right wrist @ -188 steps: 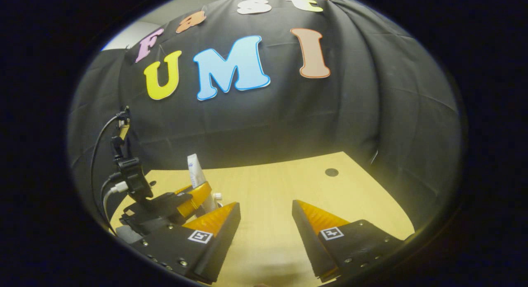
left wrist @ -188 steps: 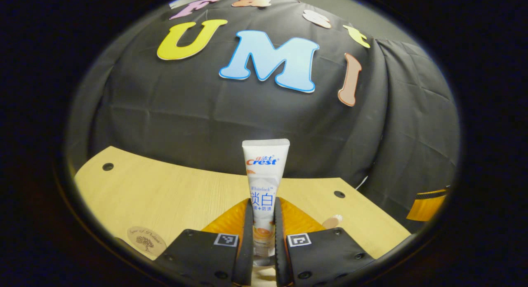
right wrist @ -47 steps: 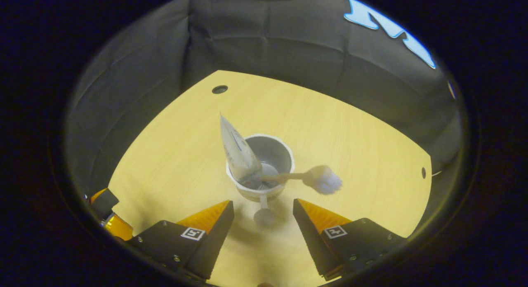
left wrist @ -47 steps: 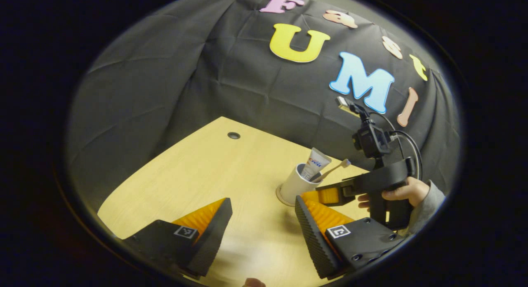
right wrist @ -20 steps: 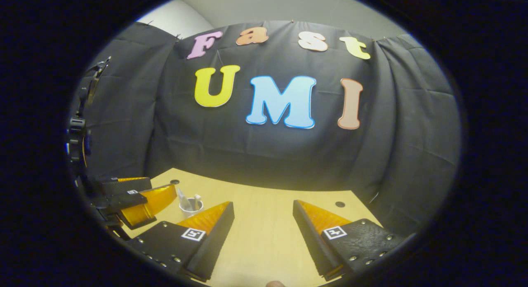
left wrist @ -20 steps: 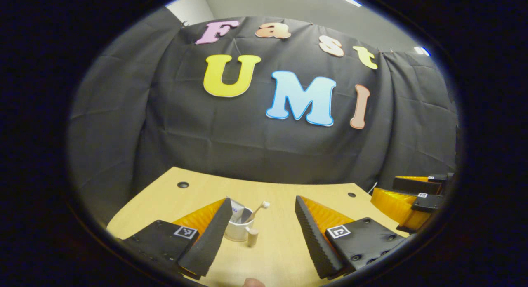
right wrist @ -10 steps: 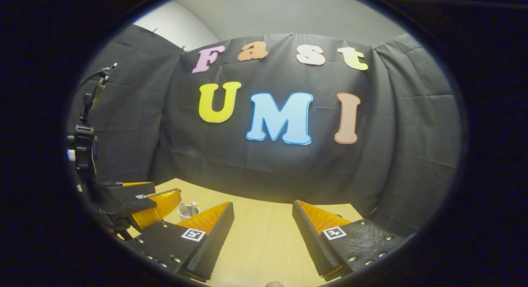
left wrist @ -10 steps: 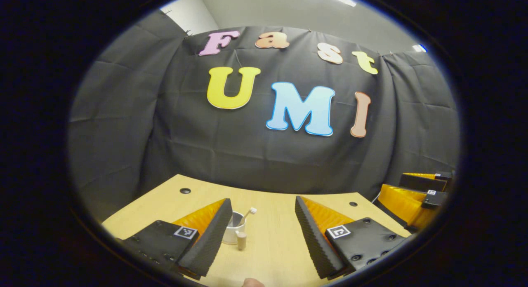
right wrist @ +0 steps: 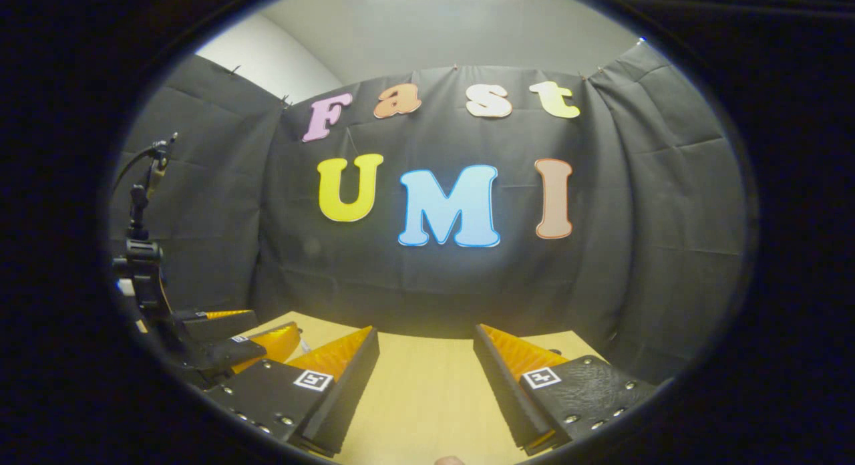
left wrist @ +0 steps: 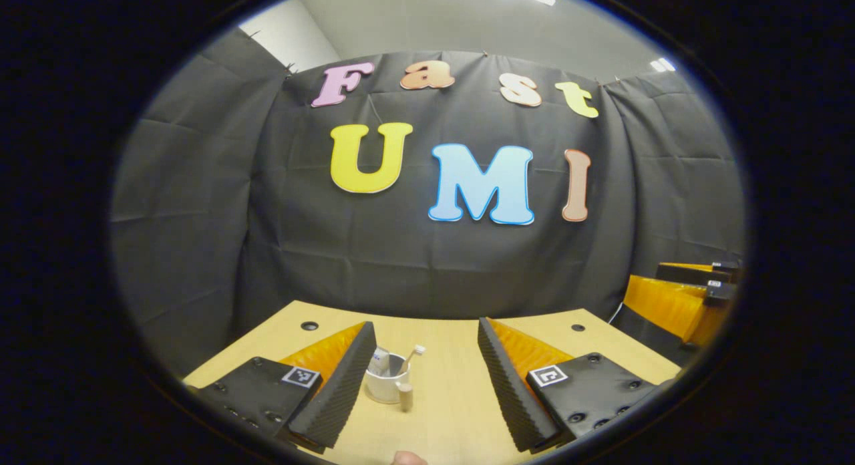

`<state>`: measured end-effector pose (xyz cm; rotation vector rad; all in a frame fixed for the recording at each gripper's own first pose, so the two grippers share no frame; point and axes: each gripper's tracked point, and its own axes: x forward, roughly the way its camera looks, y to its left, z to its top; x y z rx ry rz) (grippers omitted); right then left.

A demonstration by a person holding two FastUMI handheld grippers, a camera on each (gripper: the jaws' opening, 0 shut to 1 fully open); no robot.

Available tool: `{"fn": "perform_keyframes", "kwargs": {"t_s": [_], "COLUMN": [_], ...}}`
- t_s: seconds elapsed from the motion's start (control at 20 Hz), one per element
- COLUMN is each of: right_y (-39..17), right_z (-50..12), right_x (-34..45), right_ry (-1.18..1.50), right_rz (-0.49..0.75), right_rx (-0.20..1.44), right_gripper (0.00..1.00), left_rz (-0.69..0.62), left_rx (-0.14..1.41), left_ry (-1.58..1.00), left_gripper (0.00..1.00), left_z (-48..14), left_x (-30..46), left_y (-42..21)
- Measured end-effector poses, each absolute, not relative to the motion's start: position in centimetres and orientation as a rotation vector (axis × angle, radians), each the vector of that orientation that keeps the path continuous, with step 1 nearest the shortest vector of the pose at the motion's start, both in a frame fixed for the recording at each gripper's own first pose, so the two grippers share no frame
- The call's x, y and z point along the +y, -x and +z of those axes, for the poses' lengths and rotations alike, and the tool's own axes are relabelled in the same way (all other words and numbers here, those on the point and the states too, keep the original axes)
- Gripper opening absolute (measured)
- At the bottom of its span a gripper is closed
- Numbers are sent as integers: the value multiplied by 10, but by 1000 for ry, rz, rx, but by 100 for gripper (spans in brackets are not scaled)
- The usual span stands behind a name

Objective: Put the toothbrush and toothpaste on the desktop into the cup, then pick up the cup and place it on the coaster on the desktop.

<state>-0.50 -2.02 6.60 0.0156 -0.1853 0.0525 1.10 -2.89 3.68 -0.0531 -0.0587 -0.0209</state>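
A white cup [left wrist: 385,389] stands on the wooden table [left wrist: 447,418], just ahead of my left gripper's inner left finger. The toothpaste tube [left wrist: 381,362] and the toothbrush [left wrist: 415,353] lean inside it, bristles up. A short wooden peg [left wrist: 405,395] sits against the cup's near side. I cannot make out the coaster under the cup. My left gripper [left wrist: 425,325] is open and holds nothing, well back from the cup. My right gripper [right wrist: 424,330] is open and holds nothing over bare table [right wrist: 421,398]. It also appears at the far right of the left gripper view [left wrist: 674,298].
In the right gripper view the left gripper [right wrist: 247,345] sits low at the left, its camera mast [right wrist: 140,251] rising above it. Round holes [left wrist: 309,325] [left wrist: 578,328] mark the table's back corners. Black cloth closes off the back and both sides.
Over the last second both grippers have drawn back and tilted up, staying open. The cup with brush and paste has stayed put and has slipped behind the left gripper in the right gripper view.
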Motion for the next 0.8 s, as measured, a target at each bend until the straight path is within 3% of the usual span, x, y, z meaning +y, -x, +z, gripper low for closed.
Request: {"fn": "perform_keyframes", "kwargs": {"t_s": [0.8], "right_y": [17], "right_z": [75], "right_x": [-42], "right_ry": [-34], "right_rz": [-25], "right_rx": [-207], "right_gripper": [88], "left_rz": [-58], "left_rx": [-90], "left_ry": [59], "left_gripper": [98], "left_z": [52], "left_x": [-32], "left_y": [-9]}}
